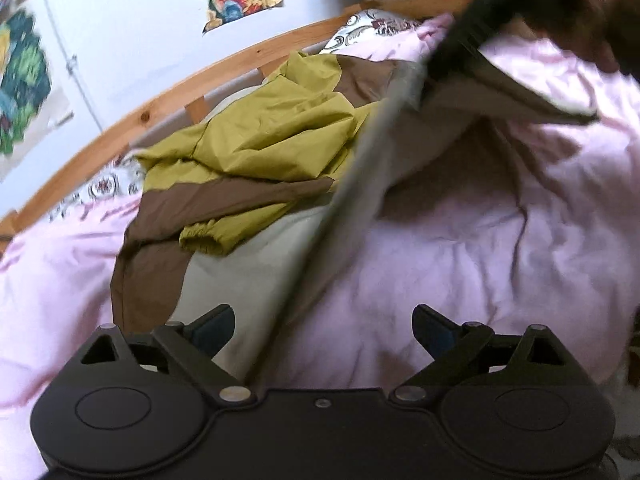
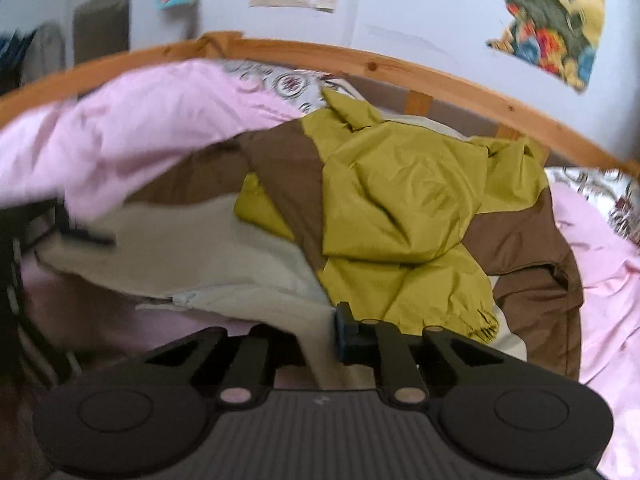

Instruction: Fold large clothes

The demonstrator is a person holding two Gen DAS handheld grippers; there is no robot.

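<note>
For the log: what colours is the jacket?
Olive-yellow, brown and cream panels on the jacket; clearest in the right wrist view.

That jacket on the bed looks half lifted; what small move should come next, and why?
Probably bring the open left hand-held gripper onto the taut beige edge running between its fingers and close. The right hand-held gripper already pinches the jacket, whose green and brown parts lie bunched on the pink bedcover.

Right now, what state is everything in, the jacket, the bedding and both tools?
Left tool: open, holding nothing, hovering over the bed.
Right tool: shut on the jacket's beige edge.
Jacket: crumpled, unfolded, one beige flap lifted and pulled taut.
Elastic cuff: gathered, lying on the beige lining.
Pink duvet: wrinkled, spread under the jacket.
</note>
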